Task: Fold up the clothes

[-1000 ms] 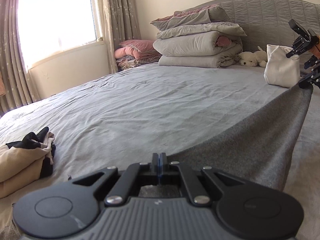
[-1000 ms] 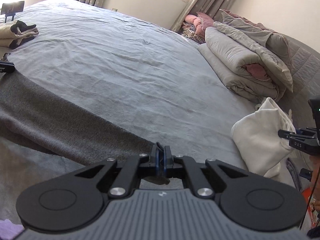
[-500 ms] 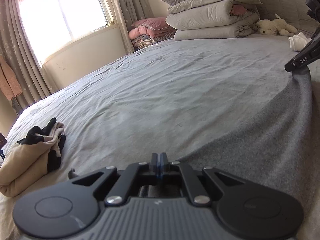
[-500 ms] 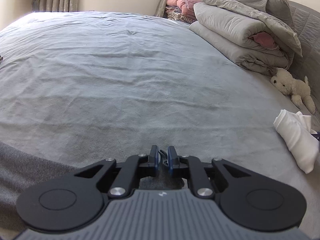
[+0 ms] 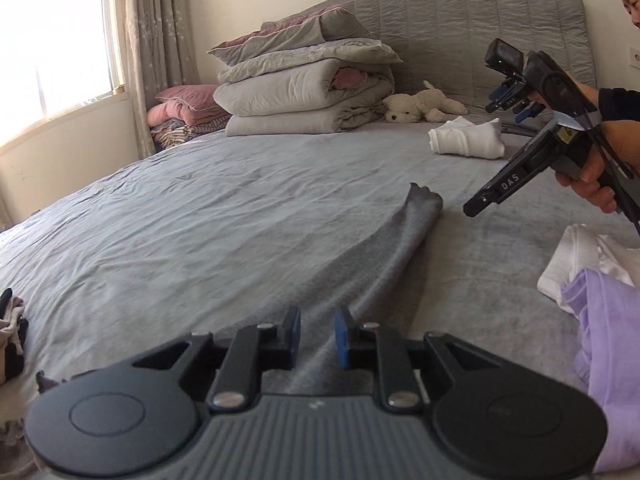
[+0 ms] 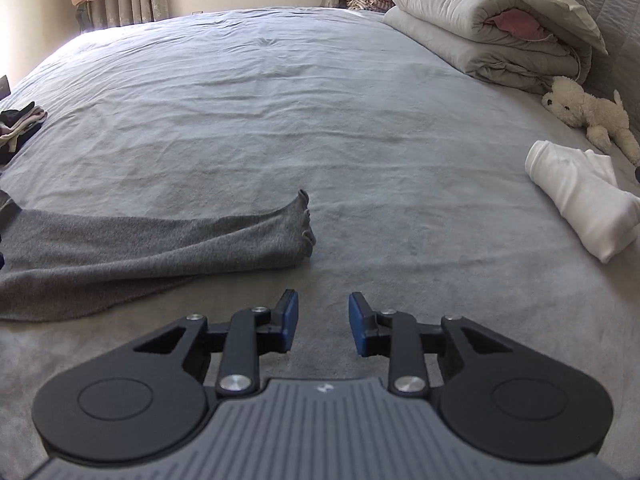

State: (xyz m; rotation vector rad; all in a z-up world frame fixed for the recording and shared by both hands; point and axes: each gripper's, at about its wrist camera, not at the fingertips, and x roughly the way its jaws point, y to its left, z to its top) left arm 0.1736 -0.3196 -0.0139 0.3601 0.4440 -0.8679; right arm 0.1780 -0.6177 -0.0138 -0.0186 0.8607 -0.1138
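Here the grey cloth (image 6: 152,248) lies folded in a long band on the bed (image 6: 280,100), its rumpled end pointing toward the quilts (image 6: 488,32). The left claw (image 5: 316,338) sits low over the near end of the cloth; its jaws are opening, the cloth runs between the blue pads (image 5: 341,336), and the pads no longer press on it. The right claw (image 6: 323,322) is just short of the cloth's far end, off to one side of it. Its jaws are opening too, with only bare bed between them. In the left view a hand (image 5: 592,184) grips the right claw's handle, the claw tip close to the cloth's end yet clear of it.

Beyond the cloth, toward the quilts, lies a white roll (image 6: 580,204), and a plush dog (image 6: 588,114) rests past that, near the headboard (image 5: 480,32). A lilac garment (image 5: 604,340) and a white one (image 5: 576,256) lie beside the cloth's near end. A small heap of clothes (image 6: 18,124) sits well apart from the cloth, at the bed's far edge.
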